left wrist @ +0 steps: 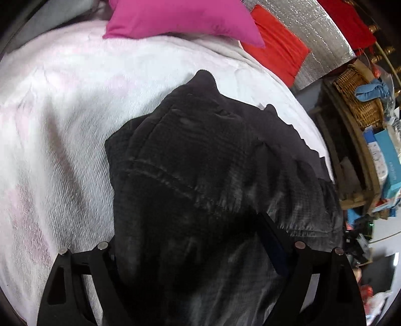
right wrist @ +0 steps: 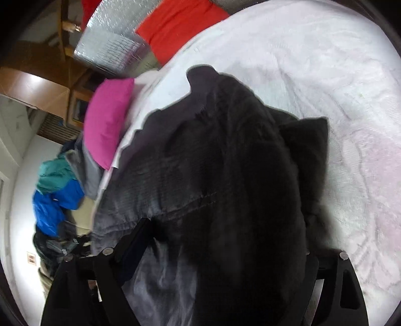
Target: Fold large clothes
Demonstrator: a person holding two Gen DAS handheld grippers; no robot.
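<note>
A large black quilted jacket (left wrist: 200, 150) lies bunched on a bed with a white fluffy blanket (left wrist: 75, 125), reaching from its middle to the near edge. My left gripper (left wrist: 190, 225) hangs just over the jacket's near part. Its jaws stand wide and cloth fills the gap. One finger (left wrist: 270, 238) shows; the other is buried under fabric. In the right wrist view the same jacket (right wrist: 225, 163) spreads over the blanket (right wrist: 325, 75). My right gripper (right wrist: 223, 230) is also wide, with the jacket heaped between its jaws. Only its left finger (right wrist: 137, 240) shows.
A pink pillow (left wrist: 180, 17) and a red pillow (left wrist: 275, 50) lie at the bed's head by a silver foil panel (left wrist: 313, 37). A wicker basket (left wrist: 356, 97) and cluttered shelves stand beside the bed. On the other side lies a pile of blue and teal clothes (right wrist: 55, 195).
</note>
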